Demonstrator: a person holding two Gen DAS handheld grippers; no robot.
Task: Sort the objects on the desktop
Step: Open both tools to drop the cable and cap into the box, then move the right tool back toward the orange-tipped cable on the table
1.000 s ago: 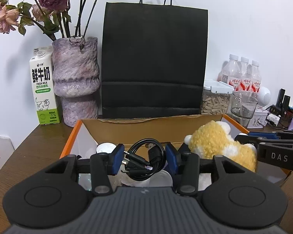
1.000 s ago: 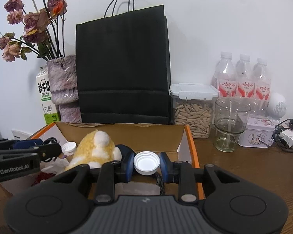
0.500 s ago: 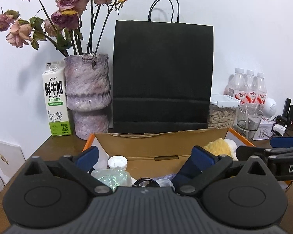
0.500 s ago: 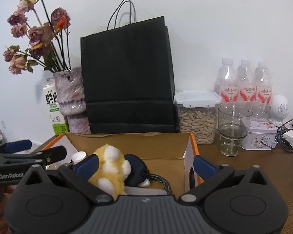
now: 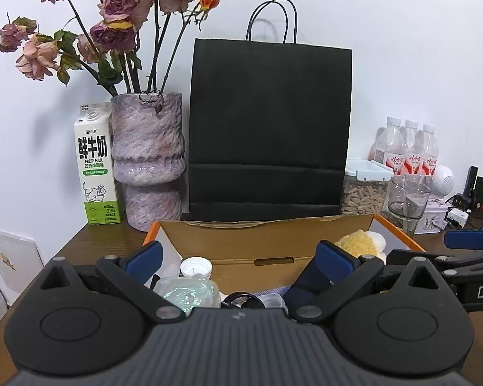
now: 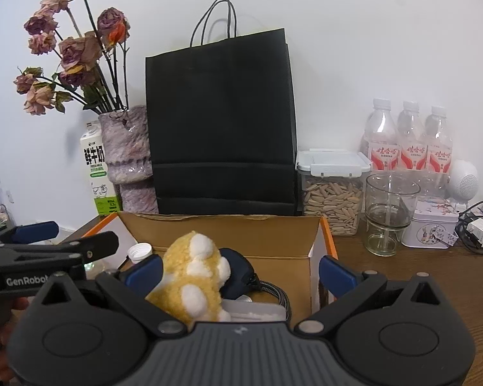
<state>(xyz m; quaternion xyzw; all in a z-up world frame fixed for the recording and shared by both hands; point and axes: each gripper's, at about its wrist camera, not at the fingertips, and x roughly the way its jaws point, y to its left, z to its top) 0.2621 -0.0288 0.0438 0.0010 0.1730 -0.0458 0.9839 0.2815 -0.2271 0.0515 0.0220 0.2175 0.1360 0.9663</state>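
Cardboard box holds sorted items: yellow plush, white cap, black cable. Left gripper spread wide, nothing between pads. Right gripper equally wide, plush lying between fingers, ungripped. Both tilt slightly downward over box, side by side. Advice: lift clear before swinging, avoid snagging box wall or plush.

A plain white wall backs a dark wooden table. Against it stand a black paper bag, a vase of dried roses, a milk carton and 3 bottles. Light is even.
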